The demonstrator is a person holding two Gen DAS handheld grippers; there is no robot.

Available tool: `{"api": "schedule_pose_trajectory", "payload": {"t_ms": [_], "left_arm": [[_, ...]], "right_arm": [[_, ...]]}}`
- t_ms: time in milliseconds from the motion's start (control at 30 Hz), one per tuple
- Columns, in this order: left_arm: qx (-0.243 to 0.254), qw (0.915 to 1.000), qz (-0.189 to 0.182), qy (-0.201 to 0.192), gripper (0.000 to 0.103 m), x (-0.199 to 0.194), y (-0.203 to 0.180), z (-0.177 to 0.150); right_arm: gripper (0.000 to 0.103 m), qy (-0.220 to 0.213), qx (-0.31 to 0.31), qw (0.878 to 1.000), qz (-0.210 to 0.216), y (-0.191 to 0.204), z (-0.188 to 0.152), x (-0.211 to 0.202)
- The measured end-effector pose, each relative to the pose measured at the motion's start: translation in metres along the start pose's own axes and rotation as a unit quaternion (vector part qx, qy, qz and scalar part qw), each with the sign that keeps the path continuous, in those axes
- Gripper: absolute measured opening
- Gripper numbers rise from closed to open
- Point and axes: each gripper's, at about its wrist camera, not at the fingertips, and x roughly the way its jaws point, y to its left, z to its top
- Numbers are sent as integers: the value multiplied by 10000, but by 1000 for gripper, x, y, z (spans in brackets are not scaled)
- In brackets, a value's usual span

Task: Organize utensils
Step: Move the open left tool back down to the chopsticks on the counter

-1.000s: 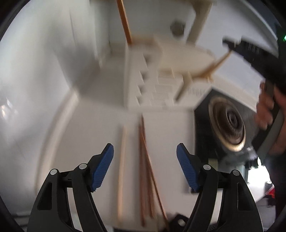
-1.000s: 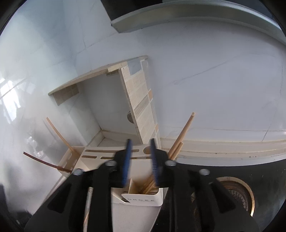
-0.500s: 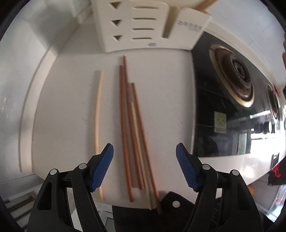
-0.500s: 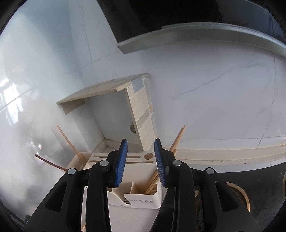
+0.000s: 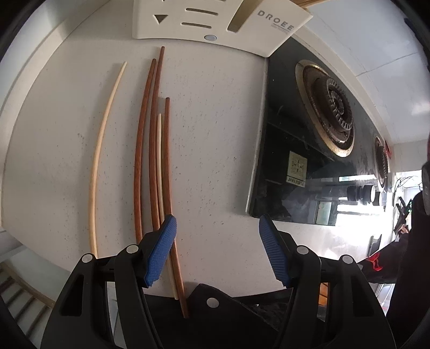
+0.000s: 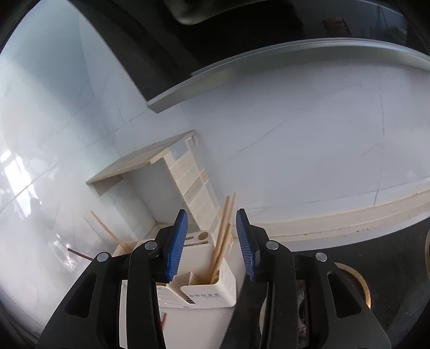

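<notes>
In the left wrist view several chopsticks lie on the white counter: three dark brown ones (image 5: pixel 153 139), a pale one among them (image 5: pixel 160 161) and a pale one apart to the left (image 5: pixel 100 150). My left gripper (image 5: pixel 216 252) is open and empty, low over their near ends, its left finger above the brown ones. The cream utensil holder (image 5: pixel 215 24) stands at the far end. In the right wrist view my right gripper (image 6: pixel 211 244) is open and empty just above the holder (image 6: pixel 207 292), where light wooden chopsticks (image 6: pixel 224 231) stand in the right slot.
A black gas hob (image 5: pixel 317 150) with two burners lies right of the chopsticks. The counter's left edge (image 5: pixel 16 112) drops away. A tiled wall (image 6: pixel 295 161) and a small shelf (image 6: pixel 142 166) stand behind the holder. Further chopsticks (image 6: pixel 107 231) lean at the holder's left.
The left gripper has tilted down and come nearer the chopsticks on the counter. The right gripper has opened from nearly shut, leaving light chopsticks in the holder, and has risen a little.
</notes>
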Motion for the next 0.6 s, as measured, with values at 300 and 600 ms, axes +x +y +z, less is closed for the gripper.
{"api": "schedule_pose_trajectory", "payload": {"t_ms": [300, 600], "left_arm": [[-30, 9996, 198, 204, 63, 17, -1, 7], [0, 9986, 408, 336, 65, 27, 2, 11]], "right_arm": [[38, 3, 14, 10000, -38, -6, -2, -5], [38, 17, 52, 10000, -55, -9, -2, -5]]}}
